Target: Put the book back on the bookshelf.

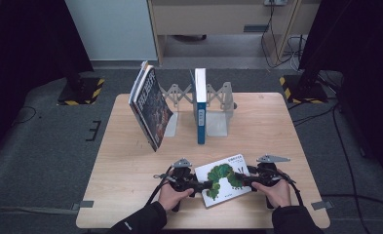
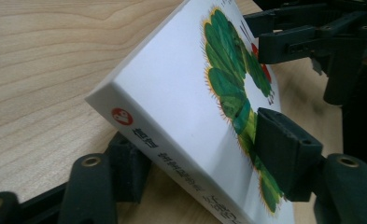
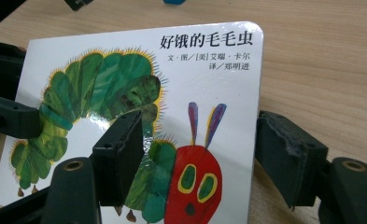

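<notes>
High view. Table (image 1: 130,161): light wood, square. Book (image 1: 224,179): white board book with a green caterpillar on the cover, lying near the front edge between the two hands, its print too small to read. Left gripper (image 1: 202,185): at the book's left edge, jaws over that edge. Right gripper (image 1: 243,180): at the book's right edge, likewise. Rack (image 1: 217,105): grey folding stand at the table's far side. Blue book (image 1: 200,105): upright in the rack, spine lettering illegible. Dark books (image 1: 150,107): leaning at the rack's left end, cover text illegible.

Left gripper view. Book (image 2: 172,88): tilted, one edge lifted off the table. One jaw lay on the cover over the caterpillar, the other under the book; whether both pressed on it could not be told. Spine bore a red round logo and a line of characters, too foreshortened to read. The right gripper showed at the far edge.

Right gripper view. Book (image 3: 209,93): title read 好饿的毛毛虫; below it, 文·图/[美]艾瑞·卡尔 and 译/郑明进. Red caterpillar face with yellow-green eyes and purple antennae. One jaw rested on the cover; the other stood off the book's right edge with a gap, so the jaws were apart, not clamped.
</notes>
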A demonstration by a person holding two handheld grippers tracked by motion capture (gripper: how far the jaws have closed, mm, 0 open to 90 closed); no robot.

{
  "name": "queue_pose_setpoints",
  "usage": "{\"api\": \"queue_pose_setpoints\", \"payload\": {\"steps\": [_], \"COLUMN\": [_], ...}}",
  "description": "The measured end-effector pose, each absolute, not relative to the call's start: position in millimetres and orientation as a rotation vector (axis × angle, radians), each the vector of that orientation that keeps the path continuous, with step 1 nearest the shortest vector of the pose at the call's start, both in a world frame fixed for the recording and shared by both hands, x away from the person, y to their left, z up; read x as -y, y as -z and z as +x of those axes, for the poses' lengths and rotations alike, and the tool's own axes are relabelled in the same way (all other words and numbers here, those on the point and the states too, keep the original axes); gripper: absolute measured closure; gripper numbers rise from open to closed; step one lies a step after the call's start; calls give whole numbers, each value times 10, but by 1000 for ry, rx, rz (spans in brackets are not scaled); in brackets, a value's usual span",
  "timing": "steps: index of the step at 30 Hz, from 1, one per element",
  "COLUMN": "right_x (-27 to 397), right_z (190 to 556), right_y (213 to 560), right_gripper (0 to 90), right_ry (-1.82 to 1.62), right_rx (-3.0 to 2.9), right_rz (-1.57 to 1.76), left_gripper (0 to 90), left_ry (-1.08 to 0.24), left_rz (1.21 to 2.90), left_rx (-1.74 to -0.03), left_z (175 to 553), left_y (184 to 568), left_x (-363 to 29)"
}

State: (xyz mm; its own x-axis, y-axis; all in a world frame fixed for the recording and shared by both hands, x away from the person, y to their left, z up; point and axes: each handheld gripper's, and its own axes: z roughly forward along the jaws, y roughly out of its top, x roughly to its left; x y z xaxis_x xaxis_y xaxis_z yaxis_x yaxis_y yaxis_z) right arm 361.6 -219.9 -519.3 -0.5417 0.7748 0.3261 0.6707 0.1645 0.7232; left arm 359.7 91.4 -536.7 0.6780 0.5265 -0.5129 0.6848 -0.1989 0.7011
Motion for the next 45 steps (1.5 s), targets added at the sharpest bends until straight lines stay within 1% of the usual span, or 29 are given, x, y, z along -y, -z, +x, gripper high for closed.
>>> {"api": "queue_pose_setpoints", "payload": {"steps": [1, 2, 3, 4, 6, 11, 12, 14, 16, 22, 27, 35, 43, 45], "right_x": [2201, 2199, 2199, 2196, 2180, 2209, 2225, 2234, 2256, 2358, 2434, 2574, 2707, 2733], "right_z": [3615, 3615, 3615, 3616, 3614, 3608, 3604, 3603, 3604, 3598, 3603, 3624, 3659, 3661], "right_y": [5184, 5176, 5176, 5169, 5151, 5119, 5104, 5096, 5083, 5055, 5054, 5110, 5188, 5198], "right_gripper": [335, 345, 345, 351, 352, 370, 364, 356, 345, 325, 302, 266, 243, 224], "right_ry": [-1336, -1357, -1357, -1379, -1398, -1431, -1449, -1452, -1454, -1447, -1418, -1156, -1020, -987], "right_rx": [-2297, -2293, -2293, -2282, -2276, -2268, -2255, -2248, -2237, -2190, -2149, -2163, -2170, -2172], "right_rz": [1434, 1416, 1416, 1405, 1397, 1377, 1374, 1373, 1368, 1395, 1403, 1417, 1464, 1463], "left_gripper": [403, 453, 453, 489, 516, 591, 616, 631, 667, 735, 742, 745, 745, 745], "left_ry": [197, 208, 232, 236, 223, 243, 251, 254, 260, 235, 193, 126, 26, 13], "left_rz": [1865, 1863, 1853, 1854, 1858, 1833, 1822, 1816, 1805, 1780, 1774, 1770, 1777, 1768], "left_rx": [-947, -944, -934, -922, -911, -923, -926, -927, -925, -925, -935, -946, -956, -961], "left_z": [3593, 3590, 3580, 3560, 3536, 3522, 3516, 3513, 3510, 3503, 3503, 3512, 3530, 3538], "left_y": [5358, 5349, 5337, 5310, 5270, 5208, 5174, 5157, 5120, 5046, 4974, 4806, 4651, 4608], "left_x": [-915, -913, -906, -892, -882, -892, -897, -901, -913, -950, -990, -1065, -1158, -1188]}}
